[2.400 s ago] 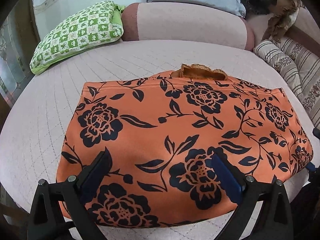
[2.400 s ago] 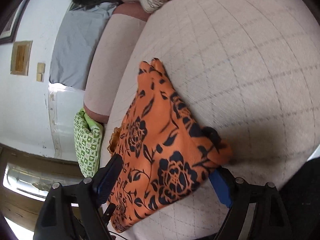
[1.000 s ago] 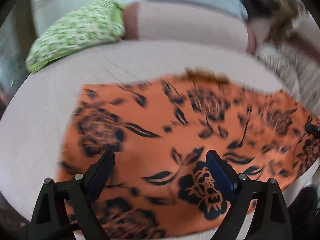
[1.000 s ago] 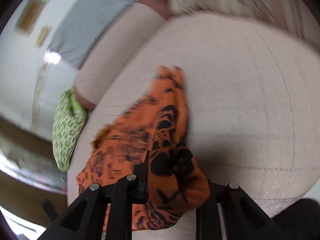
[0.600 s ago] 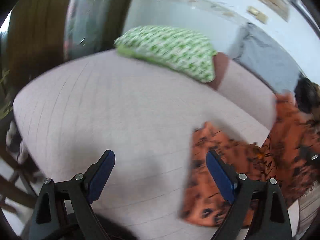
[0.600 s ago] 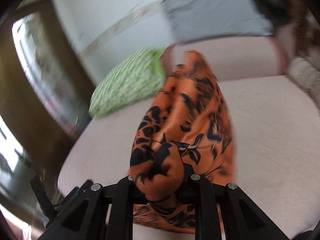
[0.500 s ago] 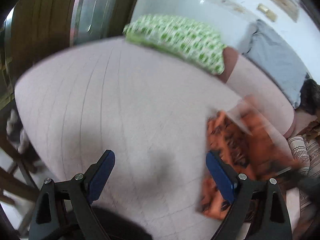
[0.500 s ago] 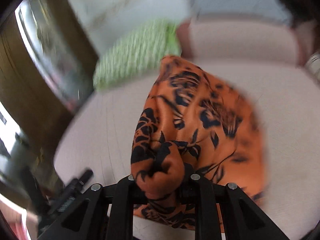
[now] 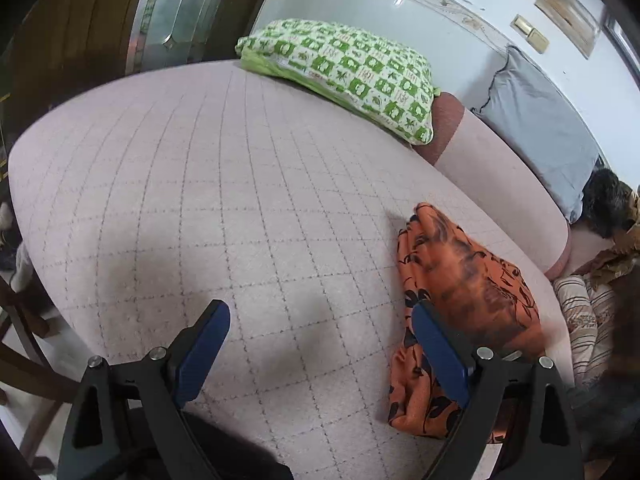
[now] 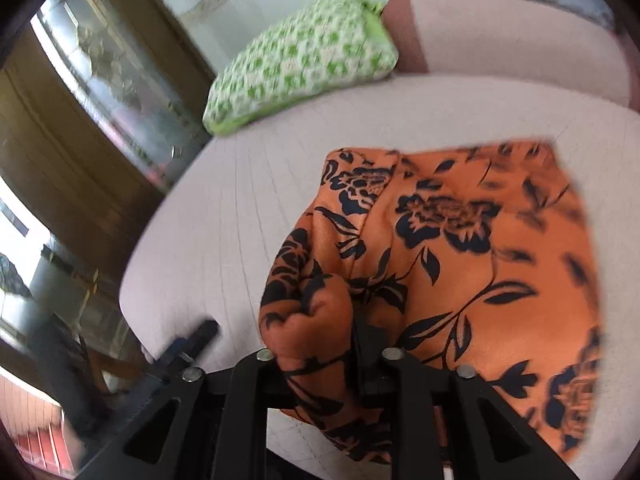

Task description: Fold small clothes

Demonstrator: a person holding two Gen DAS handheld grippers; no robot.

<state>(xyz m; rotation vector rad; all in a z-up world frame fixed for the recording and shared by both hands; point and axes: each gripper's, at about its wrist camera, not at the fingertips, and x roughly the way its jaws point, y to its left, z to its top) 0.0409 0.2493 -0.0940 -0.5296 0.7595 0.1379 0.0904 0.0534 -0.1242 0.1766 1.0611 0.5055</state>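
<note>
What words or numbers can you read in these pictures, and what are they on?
None can be read.
Green checked pillow: its squares hold little leaf and flower shapes; some might be letters, too small to tell.
Orange garment: black flowers only, no words.
Wall plaques: too small and blurred to read.

Both wrist cams tilt down over the bed (image 9: 240, 200). Left sits farther back; right is close on the cloth (image 10: 480, 260). Shared: cloth, green pillow (image 9: 340, 76).
</note>
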